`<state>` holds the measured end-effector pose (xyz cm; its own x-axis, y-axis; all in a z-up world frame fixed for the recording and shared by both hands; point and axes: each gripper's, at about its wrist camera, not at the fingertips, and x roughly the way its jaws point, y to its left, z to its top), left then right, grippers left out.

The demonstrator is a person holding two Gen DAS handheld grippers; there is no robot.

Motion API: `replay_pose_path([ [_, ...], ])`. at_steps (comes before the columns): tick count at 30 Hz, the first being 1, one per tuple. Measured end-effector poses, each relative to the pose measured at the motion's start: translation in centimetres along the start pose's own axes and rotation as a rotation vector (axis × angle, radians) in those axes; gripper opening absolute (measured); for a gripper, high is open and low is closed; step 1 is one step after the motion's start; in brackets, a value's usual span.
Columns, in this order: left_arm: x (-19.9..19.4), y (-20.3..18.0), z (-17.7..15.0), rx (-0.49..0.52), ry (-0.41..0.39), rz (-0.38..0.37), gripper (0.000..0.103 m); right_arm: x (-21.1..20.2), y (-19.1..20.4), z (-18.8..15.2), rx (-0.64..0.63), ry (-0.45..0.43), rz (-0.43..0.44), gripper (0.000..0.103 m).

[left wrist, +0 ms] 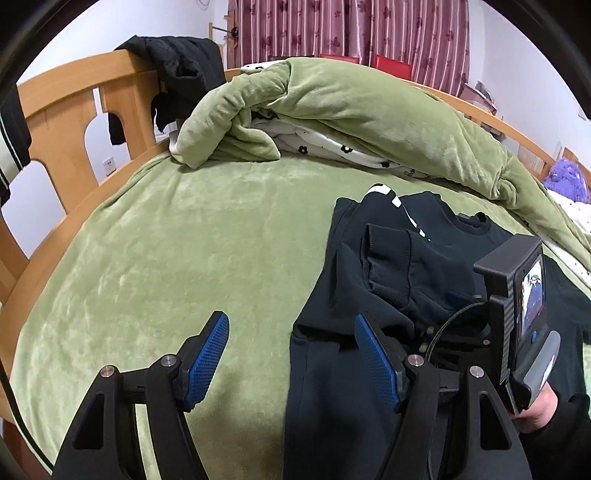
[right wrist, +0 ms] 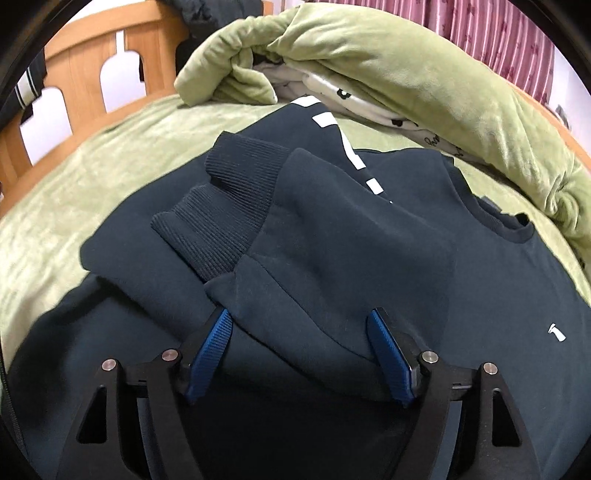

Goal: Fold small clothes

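A dark navy sweatshirt lies flat on the green bed cover, neck toward the rolled quilt. One sleeve with a ribbed cuff is folded over the body. My right gripper is shut on that sleeve, a blue pad on each side of the bunched cloth. In the left wrist view the sweatshirt fills the lower right, and the right gripper's housing stands over it in a person's hand. My left gripper is open and holds nothing, its right finger over the garment's left edge.
A rolled green quilt with a white flowered lining lies across the far side of the bed. A wooden bed frame runs along the left, with a black garment draped over it. A striped curtain hangs behind.
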<state>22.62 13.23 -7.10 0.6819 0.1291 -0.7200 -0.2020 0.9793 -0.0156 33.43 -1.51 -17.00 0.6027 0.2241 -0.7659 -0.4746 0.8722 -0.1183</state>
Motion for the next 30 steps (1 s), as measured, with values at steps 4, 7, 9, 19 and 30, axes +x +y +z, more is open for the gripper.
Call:
replay_pose_path([
  [4, -0.2, 0.1, 0.0, 0.000, -0.012, 0.007, 0.069, -0.9, -0.1, 0.4, -0.009, -0.024, 0.004, 0.008],
  [7, -0.4, 0.3, 0.1, -0.012, -0.010, -0.003, 0.069, -3.4, -2.4, 0.7, 0.093, -0.086, 0.040, 0.007],
  [9, -0.5, 0.5, 0.1, -0.019, -0.009, -0.008, 0.069, -5.4, -4.0, 0.6, 0.152, -0.134, 0.033, 0.007],
  [19, -0.4, 2.0, 0.6, -0.094, 0.008, -0.029, 0.069, -10.0, -15.4, -5.0, 0.498, -0.137, -0.053, 0.008],
  [30, 0.1, 1.8, 0.4, -0.102, 0.025, -0.028, 0.069, -9.8, -20.8, -12.0, 0.695, -0.082, -0.097, 0.059],
])
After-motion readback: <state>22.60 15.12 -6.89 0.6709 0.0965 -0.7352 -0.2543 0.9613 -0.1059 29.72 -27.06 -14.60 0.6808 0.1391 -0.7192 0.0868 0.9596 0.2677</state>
